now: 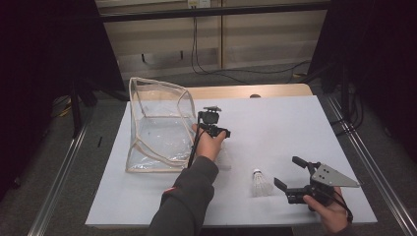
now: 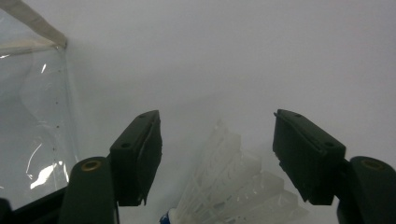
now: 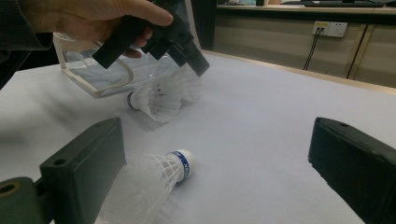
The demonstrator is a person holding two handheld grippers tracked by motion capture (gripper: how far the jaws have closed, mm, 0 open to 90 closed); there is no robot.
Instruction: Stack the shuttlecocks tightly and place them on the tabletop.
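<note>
I have the left gripper out over the middle of the white table, just beside the clear pouch, which stands open on the table's left part. In the left gripper view its jaws stand apart, and a white shuttlecock lies on the table between them with bare table on either side of its feathers; neither pad touches it. From the right gripper view I see that same shuttlecock lying on its side next to the pouch's cream-edged rim, its blue-banded cork toward the pouch, with the left gripper angled down just above the feather end (the hand wraps the gripper body from above).

The right gripper sits low near the table's front right corner, held in the right hand, with the grey three-cornered plate on top. Its jaws are wide apart as well. A second shuttlecock lies on the table just to the left of this gripper in the high view. In the right gripper view the second shuttlecock lies with its feather skirt partly behind the left-hand jaw and its cork pointing into the open gap; I cannot tell whether the jaw touches the feathers. The two shuttlecocks lie well apart.
</note>
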